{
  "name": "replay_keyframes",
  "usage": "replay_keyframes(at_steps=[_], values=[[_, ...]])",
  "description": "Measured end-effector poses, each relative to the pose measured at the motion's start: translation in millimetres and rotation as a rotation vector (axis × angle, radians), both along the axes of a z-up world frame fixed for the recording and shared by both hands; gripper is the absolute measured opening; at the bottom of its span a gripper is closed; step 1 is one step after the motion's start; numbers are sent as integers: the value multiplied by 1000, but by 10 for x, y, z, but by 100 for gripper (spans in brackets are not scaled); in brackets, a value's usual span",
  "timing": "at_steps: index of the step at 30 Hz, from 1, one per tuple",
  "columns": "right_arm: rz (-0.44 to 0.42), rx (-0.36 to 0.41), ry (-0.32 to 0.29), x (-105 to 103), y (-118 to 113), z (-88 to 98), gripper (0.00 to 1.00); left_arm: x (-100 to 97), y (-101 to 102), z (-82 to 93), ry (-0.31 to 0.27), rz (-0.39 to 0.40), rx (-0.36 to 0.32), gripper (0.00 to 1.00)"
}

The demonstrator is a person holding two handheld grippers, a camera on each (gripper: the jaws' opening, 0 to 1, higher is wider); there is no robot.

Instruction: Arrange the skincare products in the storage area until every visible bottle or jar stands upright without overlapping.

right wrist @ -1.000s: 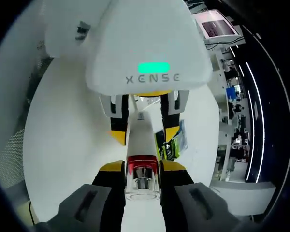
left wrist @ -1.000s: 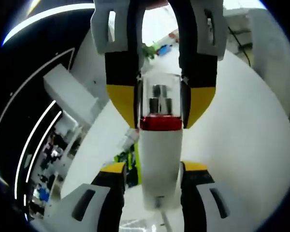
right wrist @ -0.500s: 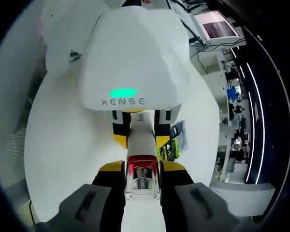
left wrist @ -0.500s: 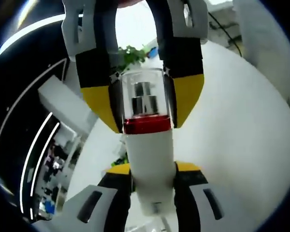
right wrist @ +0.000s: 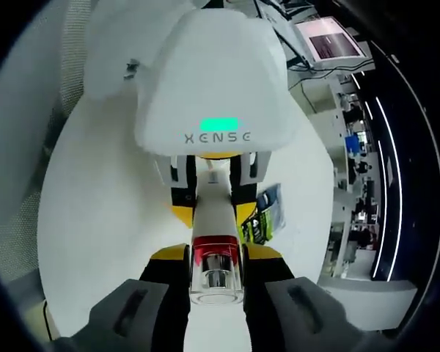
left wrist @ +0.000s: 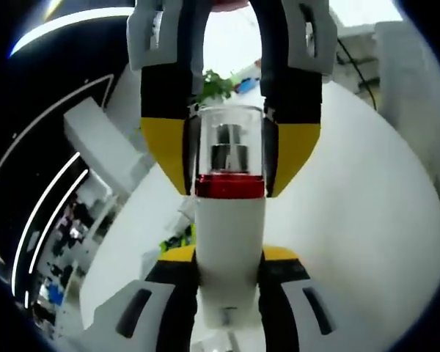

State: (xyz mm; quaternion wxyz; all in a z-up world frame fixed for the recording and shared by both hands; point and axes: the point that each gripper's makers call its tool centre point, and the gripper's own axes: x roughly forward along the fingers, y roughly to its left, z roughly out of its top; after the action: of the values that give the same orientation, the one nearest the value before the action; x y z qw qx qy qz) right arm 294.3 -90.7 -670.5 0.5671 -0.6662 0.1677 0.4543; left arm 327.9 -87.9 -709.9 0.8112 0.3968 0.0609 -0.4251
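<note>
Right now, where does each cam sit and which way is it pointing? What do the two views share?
Left gripper view: rides the left gripper, looks along its jaws at the white bottle; the right gripper grips the clear cap end opposite.
Right gripper view: rides the right gripper, faces back along the bottle; the left gripper's white housing fills the upper middle.
Shared: bottle, both grippers, white table.

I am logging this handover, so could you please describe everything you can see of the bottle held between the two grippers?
The bottle has a white, opaque body, a red collar and a clear cap over a silvery pump head. It is held in the air above the white table, touching nothing else. The left gripper clamps the white body; the right gripper clamps the clear cap end. The two grippers face each other along the bottle's length.
</note>
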Motion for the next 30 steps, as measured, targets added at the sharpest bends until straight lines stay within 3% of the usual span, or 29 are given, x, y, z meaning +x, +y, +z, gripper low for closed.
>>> replay_keyframes(at_steps=[8, 14, 24, 30], values=[[13, -23, -4, -16, -14, -19, 27, -10, 3, 1, -34, 18, 15, 29], [31, -35, -5, -17, -47, -43, 27, -14, 12, -15, -27, 28, 3, 29], [48, -29, 4, 14, -96, -62, 28, -43, 6, -14, 27, 32, -13, 28], [39, 22, 35, 3, -137, -101, 28, -116, 17, -47, 71, 30, -16, 28]])
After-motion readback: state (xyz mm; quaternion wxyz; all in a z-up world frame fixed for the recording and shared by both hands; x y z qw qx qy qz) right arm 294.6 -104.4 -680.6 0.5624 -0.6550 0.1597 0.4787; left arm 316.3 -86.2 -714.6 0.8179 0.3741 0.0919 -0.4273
